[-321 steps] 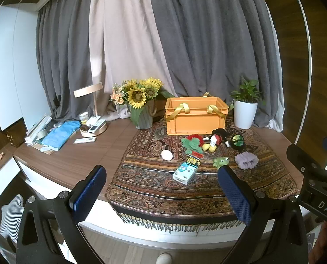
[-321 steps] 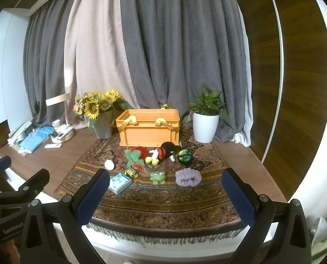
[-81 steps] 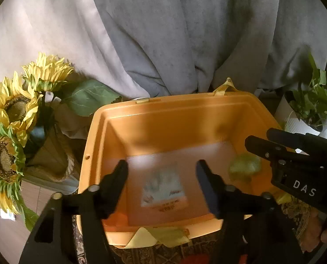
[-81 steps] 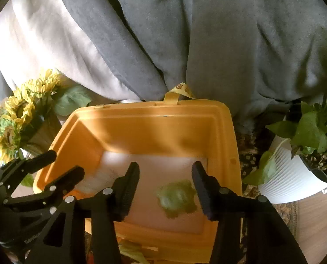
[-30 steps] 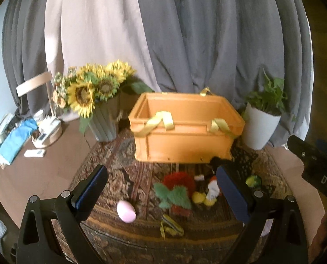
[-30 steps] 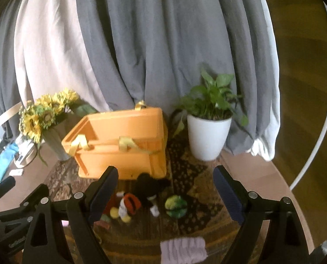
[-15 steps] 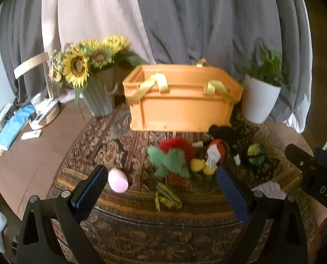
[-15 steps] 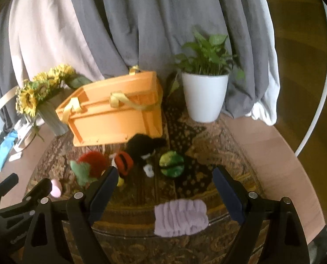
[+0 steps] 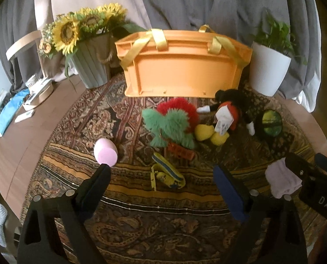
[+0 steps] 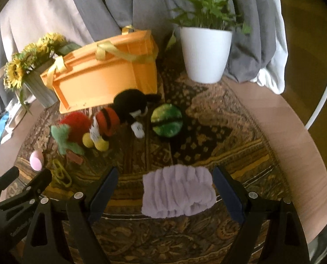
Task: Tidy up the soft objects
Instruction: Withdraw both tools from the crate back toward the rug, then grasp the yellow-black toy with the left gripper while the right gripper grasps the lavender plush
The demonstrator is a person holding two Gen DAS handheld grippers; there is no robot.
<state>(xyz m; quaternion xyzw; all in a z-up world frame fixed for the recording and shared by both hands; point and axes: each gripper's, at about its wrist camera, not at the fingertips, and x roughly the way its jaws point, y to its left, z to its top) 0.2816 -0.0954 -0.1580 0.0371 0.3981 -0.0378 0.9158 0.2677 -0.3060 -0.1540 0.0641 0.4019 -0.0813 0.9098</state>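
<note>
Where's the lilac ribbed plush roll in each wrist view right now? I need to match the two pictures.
Left wrist: the lilac plush roll lies at the right edge, low, partly hidden behind the right gripper.
Right wrist: the lilac plush roll sits low in the centre, between the open fingers of the right gripper, not yet pinched.
Shared landmark: the orange crate stands behind the toys on the patterned rug.

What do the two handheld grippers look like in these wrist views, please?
The left gripper and right gripper match: matte black angular frames with triangular cut-outs and silver screw heads, and long jaws faced with blue pads. White lettering, partly legible, marks each body. No cables or sleeves show.
</note>
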